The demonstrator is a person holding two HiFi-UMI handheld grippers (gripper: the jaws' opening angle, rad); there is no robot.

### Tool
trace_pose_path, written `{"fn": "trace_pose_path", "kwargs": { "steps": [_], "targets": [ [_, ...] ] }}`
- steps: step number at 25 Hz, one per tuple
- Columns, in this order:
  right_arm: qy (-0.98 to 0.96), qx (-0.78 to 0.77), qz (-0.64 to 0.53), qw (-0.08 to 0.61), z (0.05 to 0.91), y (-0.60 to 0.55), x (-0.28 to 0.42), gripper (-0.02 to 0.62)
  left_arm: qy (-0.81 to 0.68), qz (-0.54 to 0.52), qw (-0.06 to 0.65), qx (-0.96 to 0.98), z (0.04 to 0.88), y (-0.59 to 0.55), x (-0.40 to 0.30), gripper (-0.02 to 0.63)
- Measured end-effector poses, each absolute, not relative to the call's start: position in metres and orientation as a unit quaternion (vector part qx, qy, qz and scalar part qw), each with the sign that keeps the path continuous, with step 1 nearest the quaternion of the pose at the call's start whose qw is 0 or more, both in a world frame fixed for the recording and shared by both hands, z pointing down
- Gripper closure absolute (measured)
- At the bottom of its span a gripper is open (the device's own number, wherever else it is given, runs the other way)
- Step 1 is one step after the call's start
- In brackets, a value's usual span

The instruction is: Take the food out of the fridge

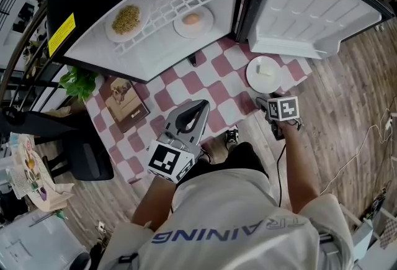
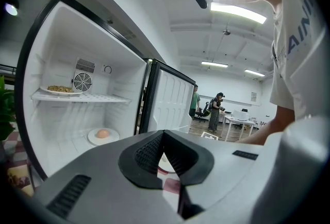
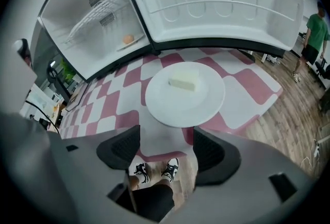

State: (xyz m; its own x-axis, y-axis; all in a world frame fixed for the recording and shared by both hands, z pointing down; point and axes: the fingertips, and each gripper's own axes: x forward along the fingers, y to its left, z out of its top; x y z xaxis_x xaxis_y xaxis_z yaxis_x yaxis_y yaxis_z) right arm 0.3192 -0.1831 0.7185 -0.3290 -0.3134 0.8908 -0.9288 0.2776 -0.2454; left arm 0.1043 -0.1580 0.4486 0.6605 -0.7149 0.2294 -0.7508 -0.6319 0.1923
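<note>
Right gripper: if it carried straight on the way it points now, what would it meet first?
Probably the white plate with the pale block, on the checkered mat just ahead of the right gripper, fingers open; exact depth is unclear.

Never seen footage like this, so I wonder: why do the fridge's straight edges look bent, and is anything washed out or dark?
Head view: the wide lens bows the fridge and its door outward. Left gripper view: same curving, and the ceiling lights glare white. Right gripper view: black rounded corners frame the picture, while the plate at centre is sharp.
</note>
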Motion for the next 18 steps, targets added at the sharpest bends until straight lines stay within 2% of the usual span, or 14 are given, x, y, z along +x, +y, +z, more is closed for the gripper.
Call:
{"fn": "trace_pose_path", "kwargs": {
  "steps": [4, 6, 7, 8, 10, 18],
  "targets": [
    [-0.695, 0.443, 0.417, 0.384, 0.717, -0.177, 0.323, 0.285, -0.408, 0.066, 0.140, 0.900, 0.450, -0.155, 0.103, 0.597],
    [-0.700, 0.443, 0.423, 0.366, 0.706, -0.172, 0.319, 0.290, -0.409, 0.065, 0.141, 0.899, 0.448, -0.152, 0.100, 0.597],
    [-0.707, 0.446, 0.420, 0.352, 0.697, -0.174, 0.315, 0.312, -0.411, 0.063, 0.140, 0.898, 0.445, -0.152, 0.097, 0.597],
    [-0.717, 0.452, 0.411, 0.336, 0.685, -0.178, 0.311, 0.366, -0.415, 0.061, 0.136, 0.898, 0.442, -0.153, 0.094, 0.597],
    [-0.744, 0.459, 0.382, 0.299, 0.659, -0.191, 0.299, 0.556, -0.423, 0.057, 0.126, 0.896, 0.435, -0.154, 0.088, 0.597],
    [-0.842, 0.448, 0.260, 0.153, 0.516, -0.231, 0.223, 0.566, -0.473, 0.030, 0.088, 0.876, 0.397, -0.150, 0.049, 0.597]
  ]
}}
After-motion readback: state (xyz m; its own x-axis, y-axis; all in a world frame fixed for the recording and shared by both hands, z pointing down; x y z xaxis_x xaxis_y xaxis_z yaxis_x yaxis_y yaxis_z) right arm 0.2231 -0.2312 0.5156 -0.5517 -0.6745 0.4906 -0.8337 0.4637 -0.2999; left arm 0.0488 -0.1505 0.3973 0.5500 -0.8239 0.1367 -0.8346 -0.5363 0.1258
